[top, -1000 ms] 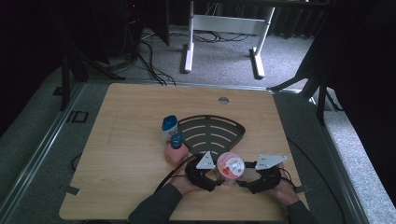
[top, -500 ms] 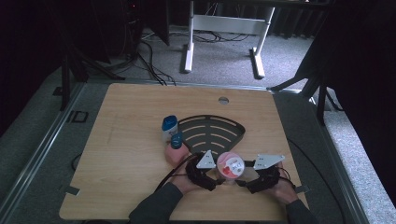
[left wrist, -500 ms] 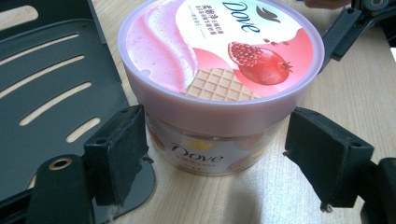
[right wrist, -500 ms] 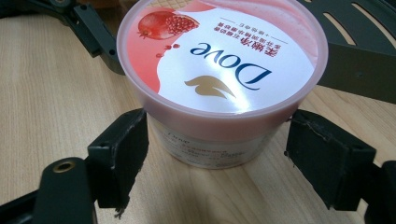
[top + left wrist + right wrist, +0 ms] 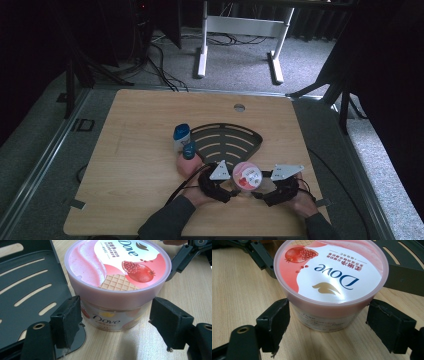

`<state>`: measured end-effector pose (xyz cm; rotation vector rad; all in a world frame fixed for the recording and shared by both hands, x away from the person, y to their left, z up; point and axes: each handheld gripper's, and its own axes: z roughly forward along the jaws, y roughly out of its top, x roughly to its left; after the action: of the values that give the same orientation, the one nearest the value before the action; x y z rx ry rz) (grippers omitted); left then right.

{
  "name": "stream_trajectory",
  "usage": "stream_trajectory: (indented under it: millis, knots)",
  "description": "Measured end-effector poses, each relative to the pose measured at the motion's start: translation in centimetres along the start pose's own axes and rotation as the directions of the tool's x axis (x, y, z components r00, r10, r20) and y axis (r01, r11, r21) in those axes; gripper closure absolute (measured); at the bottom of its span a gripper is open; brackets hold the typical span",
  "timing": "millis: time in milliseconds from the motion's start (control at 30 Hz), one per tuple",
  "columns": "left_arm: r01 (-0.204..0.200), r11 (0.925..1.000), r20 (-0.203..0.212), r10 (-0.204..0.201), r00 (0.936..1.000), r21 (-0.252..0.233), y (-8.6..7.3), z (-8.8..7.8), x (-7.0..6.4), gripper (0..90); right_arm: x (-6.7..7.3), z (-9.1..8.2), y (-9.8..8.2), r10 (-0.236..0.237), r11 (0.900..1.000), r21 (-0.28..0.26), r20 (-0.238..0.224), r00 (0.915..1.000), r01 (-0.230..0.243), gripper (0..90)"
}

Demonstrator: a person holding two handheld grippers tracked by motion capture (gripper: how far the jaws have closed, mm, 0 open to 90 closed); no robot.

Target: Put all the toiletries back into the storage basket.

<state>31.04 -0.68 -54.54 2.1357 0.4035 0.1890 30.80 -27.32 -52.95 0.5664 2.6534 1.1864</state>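
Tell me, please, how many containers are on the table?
3: the Dove tub between both grippers, a pink bottle left of it, and a blue-capped bottle beside the black rack. More may be hidden.

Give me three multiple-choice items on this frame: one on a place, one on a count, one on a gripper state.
1. Where does the Dove tub stand?
A. on the table beside the black rack
B. on the floor
C. on top of the blue-capped bottle

2. How many grippers flank the tub?
A. none
B. one
C. two

3. How are the left gripper's pads?
A. pressed on the tub
B. apart from the tub
C. shut on nothing

Answers: 1 A, wood shows under it next to the black rack. 2 C, the right gripper faces the left one across it. 3 B, gaps show on both sides.
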Motion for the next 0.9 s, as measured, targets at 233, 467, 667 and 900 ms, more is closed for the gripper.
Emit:
stream_trajectory:
  millis: [233, 467, 667, 900]
  knots:
    - [0.003, 1.0000, 0.007, -0.003, 1.0000, 0.002, 0.3, 0.7, 0.1, 16.7, 0.1, 0.0, 0.0, -0.006, 1.000, 0.002, -0.001, 1.0000, 0.006, 19.9]
    - [-0.006, 1.0000, 0.002, 0.006, 1.0000, 0.008, 0.4, 0.8, 0.0, 14.4, 0.1, 0.0, 0.1, -0.007, 1.000, 0.004, 0.000, 1.0000, 0.007, 19.9]
    - [-0.018, 0.9995, -0.014, 0.019, 0.9997, 0.024, 0.7, 0.7, -0.3, 15.1, 0.2, -0.1, 0.1, 0.000, 1.000, 0.012, 0.002, 1.0000, 0.000, 19.4]
    - [-0.043, 0.9987, -0.041, 0.044, 0.9981, 0.025, 1.0, 0.5, -0.9, 15.1, 0.4, -0.2, 0.1, 0.000, 1.000, 0.014, 0.003, 1.0000, 0.000, 18.8]
